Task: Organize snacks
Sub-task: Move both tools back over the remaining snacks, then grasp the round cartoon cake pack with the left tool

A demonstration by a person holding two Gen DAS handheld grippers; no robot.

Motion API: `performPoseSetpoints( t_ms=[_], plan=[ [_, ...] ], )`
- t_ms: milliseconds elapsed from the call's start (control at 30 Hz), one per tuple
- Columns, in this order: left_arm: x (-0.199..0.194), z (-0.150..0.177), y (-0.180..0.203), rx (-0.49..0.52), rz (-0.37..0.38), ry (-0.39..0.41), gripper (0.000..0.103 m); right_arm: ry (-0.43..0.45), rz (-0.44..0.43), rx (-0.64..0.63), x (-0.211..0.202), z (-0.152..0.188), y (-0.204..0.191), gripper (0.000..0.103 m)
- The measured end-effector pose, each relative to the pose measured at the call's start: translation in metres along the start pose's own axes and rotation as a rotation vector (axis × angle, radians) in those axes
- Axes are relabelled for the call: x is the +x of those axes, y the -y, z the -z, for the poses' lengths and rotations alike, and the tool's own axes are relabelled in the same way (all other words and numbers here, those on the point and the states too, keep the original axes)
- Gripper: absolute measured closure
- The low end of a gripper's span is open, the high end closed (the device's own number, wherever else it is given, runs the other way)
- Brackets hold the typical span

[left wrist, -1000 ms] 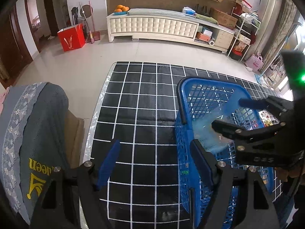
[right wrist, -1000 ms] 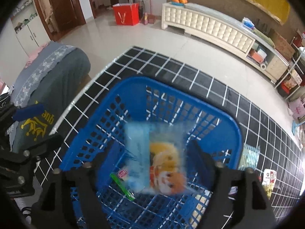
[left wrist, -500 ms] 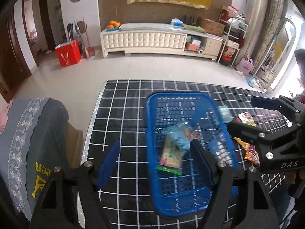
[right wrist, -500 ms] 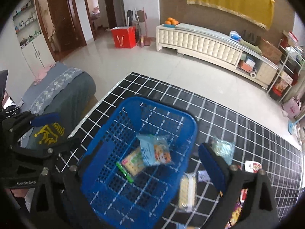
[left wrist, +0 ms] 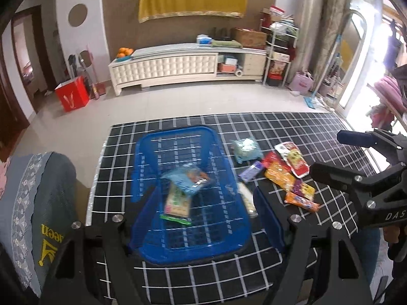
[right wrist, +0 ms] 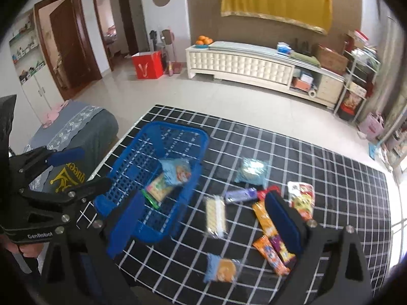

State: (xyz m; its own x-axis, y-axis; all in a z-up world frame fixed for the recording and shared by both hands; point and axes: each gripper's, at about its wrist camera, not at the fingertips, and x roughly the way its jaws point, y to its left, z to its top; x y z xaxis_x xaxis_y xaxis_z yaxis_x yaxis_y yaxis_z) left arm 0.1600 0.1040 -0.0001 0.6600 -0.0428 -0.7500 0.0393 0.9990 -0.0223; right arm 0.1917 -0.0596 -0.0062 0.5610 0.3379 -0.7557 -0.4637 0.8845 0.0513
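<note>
**Two packets in the basket, the rest loose on the table**

You are looking down at a black table point(left wrist: 254, 274) with a white grid, standing on a pale tiled floor with a long white cabinet point(left wrist: 162, 70) against the far wall. A grey padded seat point(right wrist: 84, 132) sits just beside the table's left edge.

On the left part of the table stands the blue basket point(left wrist: 152, 152). Inside it lie a light-blue snack bag point(left wrist: 188, 179) and, partly under it, a cracker packet point(left wrist: 178, 204) with a green edge.

To the right of the basket, the remaining snacks lie apart from it: a pale-green packet point(right wrist: 251, 170), a white wafer pack point(right wrist: 215, 216) nearest the basket wall, a purple bar point(right wrist: 240, 194), an orange stick pack point(right wrist: 264, 218), a red-and-white packet point(right wrist: 301, 199), and a blue-and-orange cookie pack point(right wrist: 221, 270) close to the near edge.

Your left gripper point(left wrist: 193, 208) hangs above the basket, fingers moderately spread, holding nothing. Your right gripper point(right wrist: 203, 218) hangs above the loose snacks, fingers spread very wide and empty.
</note>
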Motion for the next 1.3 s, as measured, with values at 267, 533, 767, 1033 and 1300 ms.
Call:
performPoseSetpoints(
  t_ms=[267, 533, 767, 1033, 1300],
  plan=[
    [0.012, 0.019, 0.063, 0.062, 0.015, -0.022, 0.02, -0.003, 0.032, 0.091, -0.025, 0.046, 0.051, 0.005],
    [0.04, 0.045, 0.116, 0.062, 0.073, -0.104, 0.02, -0.052, 0.056, 0.16, -0.028, 0.101, 0.102, 0.005],
    [0.079, 0.069, 0.148, 0.007, 0.108, -0.217, 0.02, -0.106, 0.054, 0.213, -0.017, 0.14, 0.139, 0.005],
    [0.13, 0.09, 0.165, -0.054, 0.131, -0.347, 0.02, -0.179, 0.009, 0.293, 0.01, 0.174, 0.169, 0.005],
    [0.163, 0.099, 0.166, -0.067, 0.091, -0.407, 0.02, -0.232, -0.02, 0.33, 0.039, 0.188, 0.187, 0.005]
  ],
)
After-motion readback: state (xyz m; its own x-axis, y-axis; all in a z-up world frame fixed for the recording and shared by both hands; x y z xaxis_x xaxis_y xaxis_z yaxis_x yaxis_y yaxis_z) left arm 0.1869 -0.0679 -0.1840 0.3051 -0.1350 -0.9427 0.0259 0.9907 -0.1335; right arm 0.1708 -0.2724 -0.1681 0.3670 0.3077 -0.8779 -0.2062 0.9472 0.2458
